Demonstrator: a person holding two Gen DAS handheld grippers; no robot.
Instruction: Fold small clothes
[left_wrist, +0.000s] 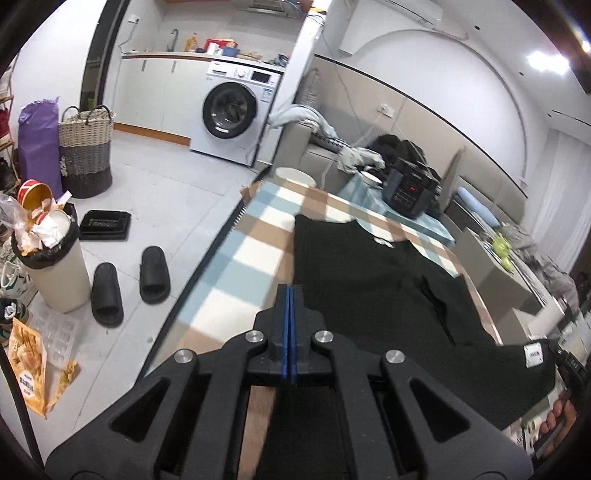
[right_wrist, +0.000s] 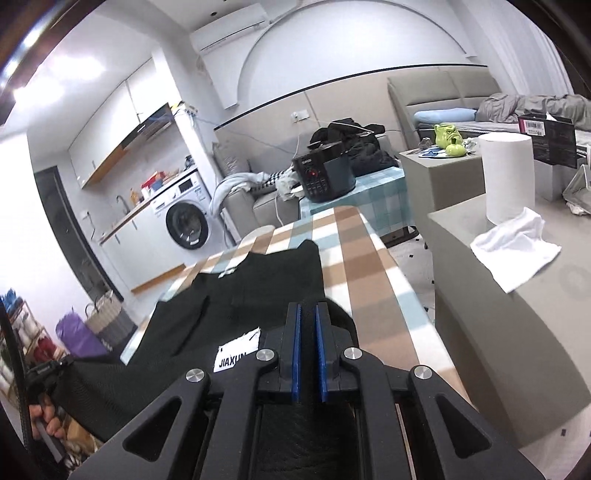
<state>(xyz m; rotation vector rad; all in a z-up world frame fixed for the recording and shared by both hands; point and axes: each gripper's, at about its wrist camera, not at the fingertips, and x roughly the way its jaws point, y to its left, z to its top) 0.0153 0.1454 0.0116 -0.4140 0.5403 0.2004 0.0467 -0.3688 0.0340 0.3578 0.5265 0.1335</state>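
Note:
A black knitted garment (left_wrist: 369, 277) lies spread on the checked tablecloth (left_wrist: 240, 251), collar at the far end. Its near hem is raised off the table and stretched between both grippers. My left gripper (left_wrist: 290, 291) is shut, its blue pads pressed together, with black cloth running beneath it. My right gripper (right_wrist: 308, 310) is shut on the same hem, dark cloth filling the thin slit between its pads. A white label (right_wrist: 234, 356) shows on the lifted part. Each gripper appears at the edge of the other's view: the right gripper (left_wrist: 570, 365) and the left gripper (right_wrist: 44, 369).
A black cooker (right_wrist: 325, 177) stands beyond the table's far end. To the right, a grey counter (right_wrist: 480, 295) holds a paper roll (right_wrist: 509, 177) and a white cloth (right_wrist: 517, 247). On the floor to the left are slippers (left_wrist: 129, 284), a full bin (left_wrist: 51, 254) and a basket (left_wrist: 86, 151).

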